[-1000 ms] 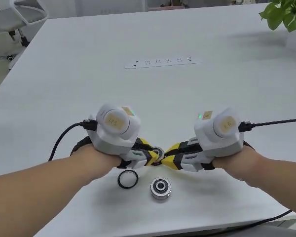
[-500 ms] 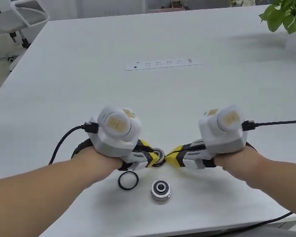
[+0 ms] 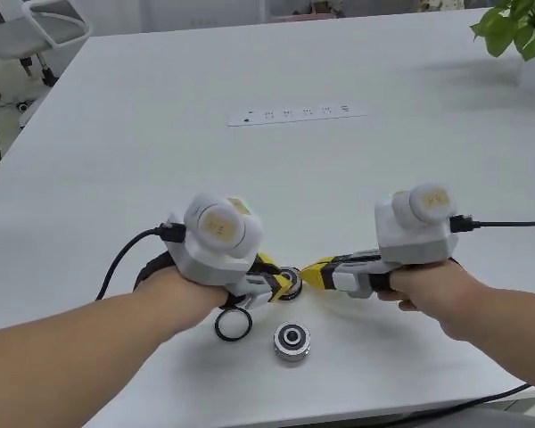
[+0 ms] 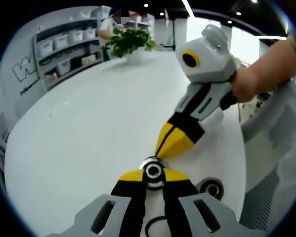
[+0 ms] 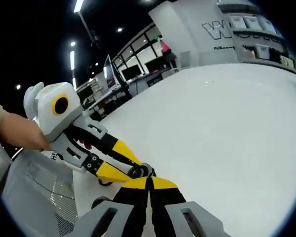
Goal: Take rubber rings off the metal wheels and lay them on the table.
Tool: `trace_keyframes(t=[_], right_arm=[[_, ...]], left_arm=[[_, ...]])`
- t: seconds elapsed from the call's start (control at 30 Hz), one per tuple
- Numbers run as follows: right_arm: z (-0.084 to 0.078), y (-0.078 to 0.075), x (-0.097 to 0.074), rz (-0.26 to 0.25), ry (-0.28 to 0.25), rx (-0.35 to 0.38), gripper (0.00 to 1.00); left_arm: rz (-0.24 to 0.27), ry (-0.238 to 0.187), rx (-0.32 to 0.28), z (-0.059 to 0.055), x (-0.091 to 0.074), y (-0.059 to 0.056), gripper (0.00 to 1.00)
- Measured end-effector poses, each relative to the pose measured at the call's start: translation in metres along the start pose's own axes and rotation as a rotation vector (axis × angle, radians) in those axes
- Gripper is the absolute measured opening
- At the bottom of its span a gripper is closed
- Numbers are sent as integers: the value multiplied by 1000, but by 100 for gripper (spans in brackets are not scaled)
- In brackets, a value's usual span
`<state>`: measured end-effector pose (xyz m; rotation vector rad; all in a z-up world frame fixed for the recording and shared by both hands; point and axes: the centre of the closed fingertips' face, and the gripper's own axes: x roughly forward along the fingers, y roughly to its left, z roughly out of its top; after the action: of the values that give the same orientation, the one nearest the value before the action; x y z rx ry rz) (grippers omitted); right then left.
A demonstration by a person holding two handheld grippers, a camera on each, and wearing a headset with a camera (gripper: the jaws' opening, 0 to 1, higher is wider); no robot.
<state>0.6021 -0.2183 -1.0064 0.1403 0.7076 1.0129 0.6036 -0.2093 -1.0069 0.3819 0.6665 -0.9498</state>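
Note:
My left gripper point(image 3: 281, 283) point(image 4: 154, 176) is shut on a small metal wheel point(image 3: 290, 283) point(image 4: 154, 170), held just above the white table point(image 3: 250, 178). The yellow tips of my right gripper point(image 3: 307, 272) point(image 5: 149, 181) are shut and point at that wheel from the right, close to its rim; I see nothing between them. A loose black rubber ring point(image 3: 233, 324) lies flat on the table under my left hand. A second wheel point(image 3: 291, 341) point(image 4: 210, 187), with a dark band around it, lies beside the ring near the front edge.
A white power strip point(image 3: 288, 113) lies across the middle of the table. A green plant point(image 3: 515, 25) stands at the far right corner and an office chair point(image 3: 27, 31) at the far left. Black cables point(image 3: 125, 254) trail from both grippers.
My right gripper has shifted right and tilted up, and its tips have drawn slightly off the held wheel. The left gripper has sunk a little toward the ring.

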Motion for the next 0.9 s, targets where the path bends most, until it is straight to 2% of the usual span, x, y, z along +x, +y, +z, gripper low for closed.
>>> trace_keyframes(t=[0.07,0.5,0.57,0.6,0.63,0.73,0.9], right_arm=[[0,1,0,3,-1,21,0],[3,16,3,59,6,1,0],[4,20,3,75,6,-7,0],[13,27,3,115,-37,-6,0],[13,29,1,124,-26,19,0],[16,31,2,122,-26,-7,0],[12,28,0,116,-24,10,0]], left_arm=[[1,-1,-2,0,0,0,13],[1,-1,-3,0,0,0,13],[0,-1,-3,0,0,0,13],[-1,-2,-3,0,0,0,13],[-1,-3,-4,0,0,0,13],[-1,-9,-5,-1,0,0,13],[-2,-14,-6,-1,0,-1,13]])
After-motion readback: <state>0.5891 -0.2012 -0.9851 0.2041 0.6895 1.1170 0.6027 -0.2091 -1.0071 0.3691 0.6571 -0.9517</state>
